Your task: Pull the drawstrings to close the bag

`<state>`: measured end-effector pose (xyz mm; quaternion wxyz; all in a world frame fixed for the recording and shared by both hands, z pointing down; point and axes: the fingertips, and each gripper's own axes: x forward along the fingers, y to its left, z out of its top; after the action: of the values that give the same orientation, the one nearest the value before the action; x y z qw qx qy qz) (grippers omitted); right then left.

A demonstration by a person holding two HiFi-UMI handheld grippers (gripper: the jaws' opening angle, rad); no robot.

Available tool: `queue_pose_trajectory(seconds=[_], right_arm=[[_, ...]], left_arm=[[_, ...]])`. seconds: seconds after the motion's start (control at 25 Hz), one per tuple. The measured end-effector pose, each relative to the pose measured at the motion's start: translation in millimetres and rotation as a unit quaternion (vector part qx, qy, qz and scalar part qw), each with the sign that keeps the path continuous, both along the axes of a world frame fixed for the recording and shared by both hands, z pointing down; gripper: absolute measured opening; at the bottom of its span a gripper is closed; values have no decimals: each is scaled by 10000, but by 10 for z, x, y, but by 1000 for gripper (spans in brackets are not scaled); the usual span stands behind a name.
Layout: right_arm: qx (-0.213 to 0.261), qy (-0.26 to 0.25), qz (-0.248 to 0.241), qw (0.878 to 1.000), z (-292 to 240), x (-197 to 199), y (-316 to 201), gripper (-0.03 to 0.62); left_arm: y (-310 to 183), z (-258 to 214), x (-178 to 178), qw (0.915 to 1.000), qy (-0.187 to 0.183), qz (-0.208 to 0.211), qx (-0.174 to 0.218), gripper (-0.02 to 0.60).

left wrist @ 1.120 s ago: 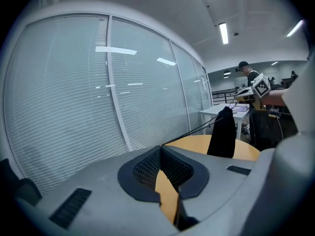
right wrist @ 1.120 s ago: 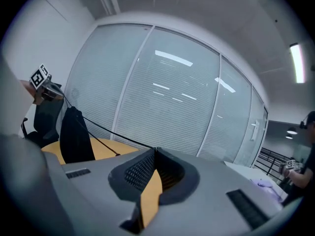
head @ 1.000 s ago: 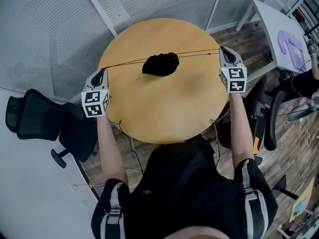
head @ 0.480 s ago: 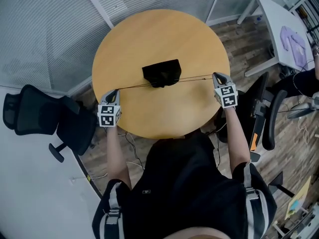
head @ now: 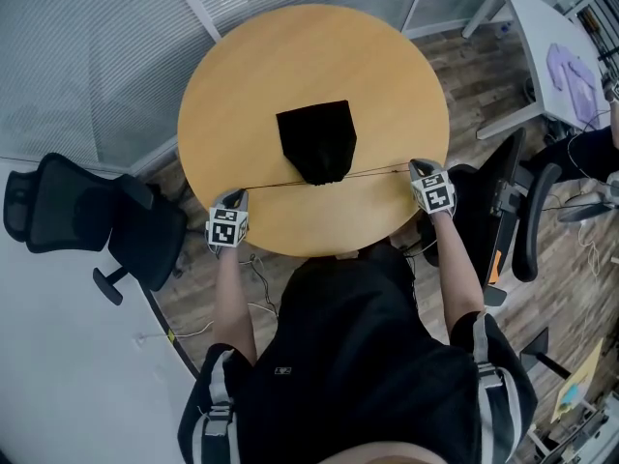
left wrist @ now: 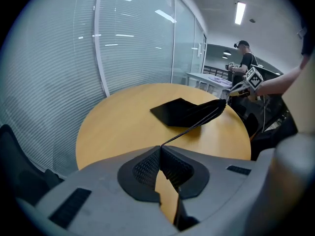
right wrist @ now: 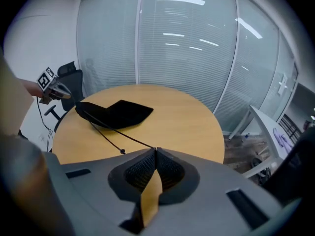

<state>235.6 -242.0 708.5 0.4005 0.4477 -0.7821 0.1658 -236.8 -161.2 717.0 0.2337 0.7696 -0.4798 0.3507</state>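
A black drawstring bag (head: 317, 141) lies flat on the round wooden table (head: 242, 85), its gathered mouth toward the near edge. Thin dark drawstrings (head: 276, 185) stretch taut from the mouth out to both sides. My left gripper (head: 231, 197) sits at the table's near-left edge, shut on the left drawstring (left wrist: 189, 128). My right gripper (head: 418, 168) is at the near-right edge, shut on the right drawstring (right wrist: 129, 140). In the left gripper view the bag (left wrist: 184, 112) lies ahead, as does the bag (right wrist: 118, 113) in the right gripper view.
A black office chair (head: 77, 216) stands left of the table and another chair (head: 517, 211) to the right. A white desk (head: 542, 37) with a purple cloth (head: 573, 71) is at the far right. Glass partitions with blinds (head: 97, 56) rise behind. A person (left wrist: 244, 63) stands in the background.
Both grippers came down and back toward the table's near edge, still holding the strings. The bag, hanging from the strings above the table before, now lies flat on the tabletop.
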Motion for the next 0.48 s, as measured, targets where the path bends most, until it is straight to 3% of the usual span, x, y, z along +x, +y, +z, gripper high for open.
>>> queue_pose_trajectory(seconds=[0.24, 0.48], right_arm=[[-758, -35, -24, 9971, 488, 87, 419, 60], [-1351, -659, -312, 9881, 790, 1, 776, 61]], left_arm=[[419, 492, 130, 9922, -326, 884, -816, 17], [678, 848, 240, 9838, -423, 1211, -1251, 17]])
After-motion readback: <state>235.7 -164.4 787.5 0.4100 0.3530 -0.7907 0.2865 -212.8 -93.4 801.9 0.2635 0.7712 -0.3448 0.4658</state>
